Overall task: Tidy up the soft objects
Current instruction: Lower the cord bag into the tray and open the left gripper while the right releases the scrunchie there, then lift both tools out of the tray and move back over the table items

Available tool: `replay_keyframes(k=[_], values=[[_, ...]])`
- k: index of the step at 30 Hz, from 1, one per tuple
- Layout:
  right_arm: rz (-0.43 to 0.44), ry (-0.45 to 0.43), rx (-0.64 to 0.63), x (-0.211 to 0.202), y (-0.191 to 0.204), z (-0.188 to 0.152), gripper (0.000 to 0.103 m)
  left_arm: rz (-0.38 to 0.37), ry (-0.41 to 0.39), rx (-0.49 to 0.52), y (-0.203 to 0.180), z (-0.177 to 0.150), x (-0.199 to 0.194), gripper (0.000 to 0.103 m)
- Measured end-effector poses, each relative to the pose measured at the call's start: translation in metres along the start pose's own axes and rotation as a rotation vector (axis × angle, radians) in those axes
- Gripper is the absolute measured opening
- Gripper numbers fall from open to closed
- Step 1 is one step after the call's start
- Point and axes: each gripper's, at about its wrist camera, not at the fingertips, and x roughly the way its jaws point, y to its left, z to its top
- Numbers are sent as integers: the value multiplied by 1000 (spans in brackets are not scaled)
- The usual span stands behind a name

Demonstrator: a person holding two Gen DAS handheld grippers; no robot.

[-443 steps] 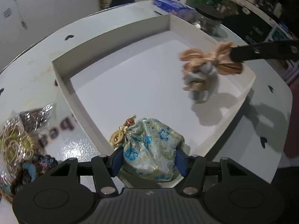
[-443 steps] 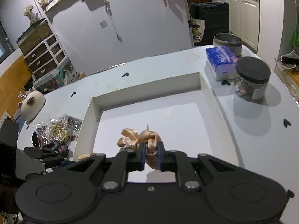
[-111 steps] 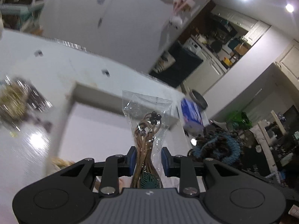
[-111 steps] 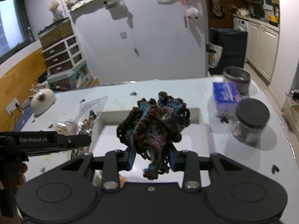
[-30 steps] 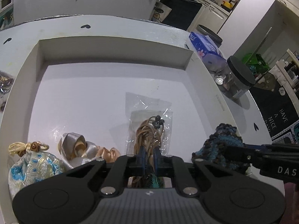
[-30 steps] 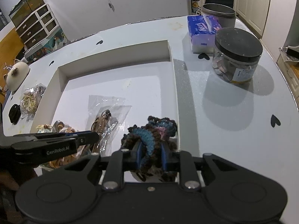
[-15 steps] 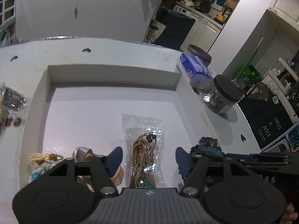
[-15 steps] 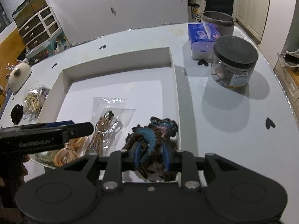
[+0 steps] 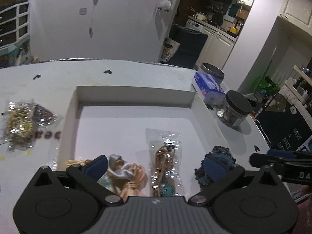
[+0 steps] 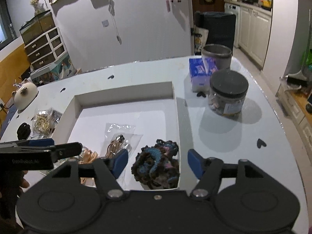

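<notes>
A white tray [image 9: 134, 95] holds soft items in a row along its near edge. My left gripper [image 9: 156, 166] hangs above a clear bag of brown cords [image 9: 164, 167], jaws opening wide, pads off the bag. Left of the bag lie a silver and peach satin scrunchie [image 9: 126, 172] and a brocade pouch [image 9: 103, 181], which is mostly hidden behind my finger. My right gripper [image 10: 158, 162] is over a dark blue-brown crochet piece [image 10: 158, 165] in the tray's near right corner. Its jaws are opening too, with both pads apart from the yarn. Each gripper shows in the other's view: left [image 10: 64, 146], right [image 9: 269, 156].
On the table left of the tray lie a clear bag of trinkets [image 10: 43, 122], a small black item [image 10: 23, 131] and a white cat-shaped object [image 10: 25, 94]. To the right stand a black-lidded jar [image 10: 228, 95], a blue tissue pack [image 10: 200, 74] and a metal tin [image 10: 216, 55].
Both grippers were shut, the left on the cord bag and the right on the crochet piece. Both have let go, opened wide, and risen back from the tray.
</notes>
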Motion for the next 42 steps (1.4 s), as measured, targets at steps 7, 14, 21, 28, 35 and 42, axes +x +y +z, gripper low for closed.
replay_keyframes(k=[7,14,21,28,35,42], values=[[-31,-71,-21,-14,11,-7,90,26,-38,4,10,-7,-23,103],[-97,-148,-41,-23,27,-14,103,38,-72,7,28,-9,-42,103],[-128,-176,-15,-26,43,-17,103,32,-91,7,51,-7,-58,103],[-145,-174,3,-23,75,-17,103,21,-87,13,87,0,-68,103],[-144,-165,19,-14,120,-15,103,10,-88,5,130,9,-82,103],[-108,-158,34,3,168,-10,103,35,-98,-14,182,15,-97,103]])
